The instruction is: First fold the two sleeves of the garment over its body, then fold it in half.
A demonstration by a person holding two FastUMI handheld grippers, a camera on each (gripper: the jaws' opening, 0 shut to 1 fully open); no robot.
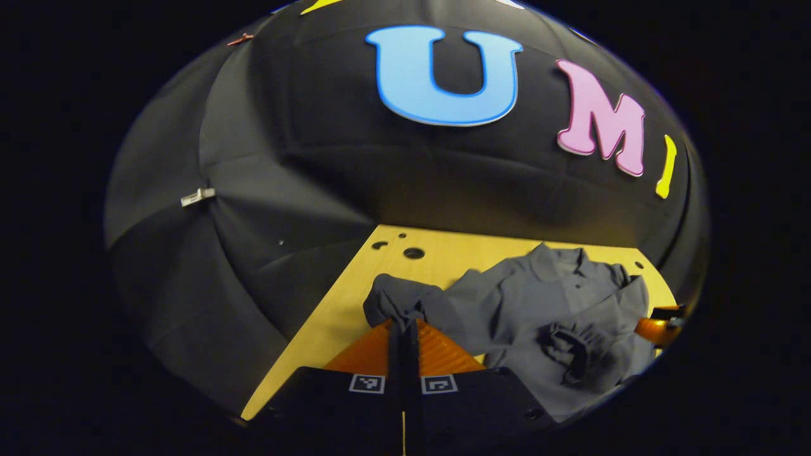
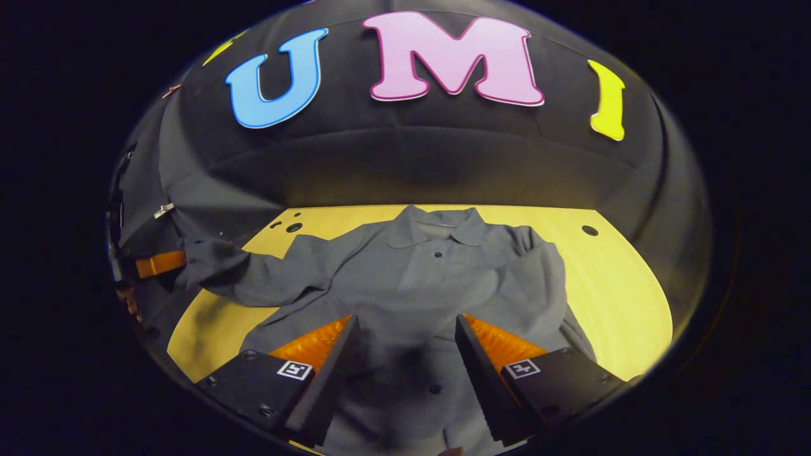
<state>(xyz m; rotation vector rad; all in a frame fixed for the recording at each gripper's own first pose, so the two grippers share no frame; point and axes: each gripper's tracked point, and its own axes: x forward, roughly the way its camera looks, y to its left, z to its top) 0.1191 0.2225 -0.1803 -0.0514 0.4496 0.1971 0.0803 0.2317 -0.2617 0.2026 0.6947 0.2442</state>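
We judge the limp grey collared cloth shirt (image 2: 418, 278) light; left hand-held gripper (image 1: 403, 328) is clamped on its sleeve cuff (image 1: 396, 301), right hand-held gripper (image 2: 405, 342) spread above the body.

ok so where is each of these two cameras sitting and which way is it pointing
Left gripper view: rides on the left gripper, low over the table's left end, facing the back wall; its own fingers are shut on the shirt's sleeve.
Right gripper view: rides on the right gripper, above the shirt's lower body, facing the collar and wall; its own fingers stand open.
Shared: both show the shirt, the table and the wall; each also catches the other gripper at its edge.
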